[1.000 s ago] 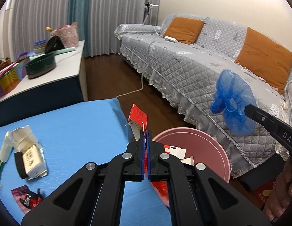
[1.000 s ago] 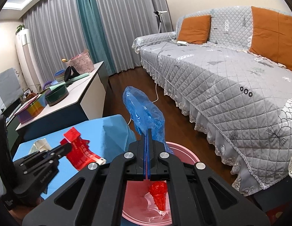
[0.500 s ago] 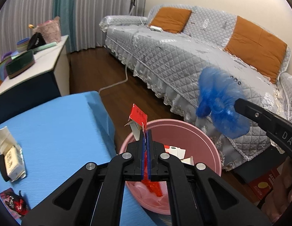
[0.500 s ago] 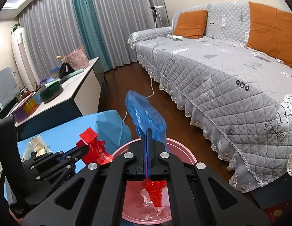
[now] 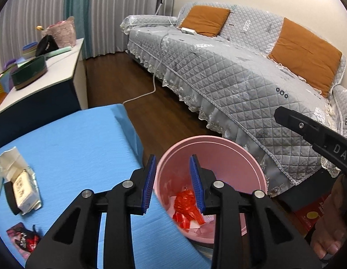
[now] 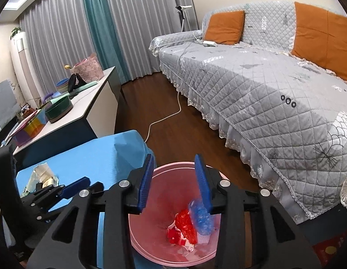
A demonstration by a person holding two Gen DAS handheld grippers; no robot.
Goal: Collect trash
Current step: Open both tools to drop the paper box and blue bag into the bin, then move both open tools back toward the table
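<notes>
Directly below right claw (image 6: 173,181): blue wrapper (image 6: 201,218).

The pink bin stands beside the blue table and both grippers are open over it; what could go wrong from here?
1. The pink bin stands close against the blue table; lowering the left gripper toward the remaining trash could knock its rim.
2. The blue plastic bag lies loosely on top of the red wrapper near the right gripper; being light, it may drift out.
</notes>
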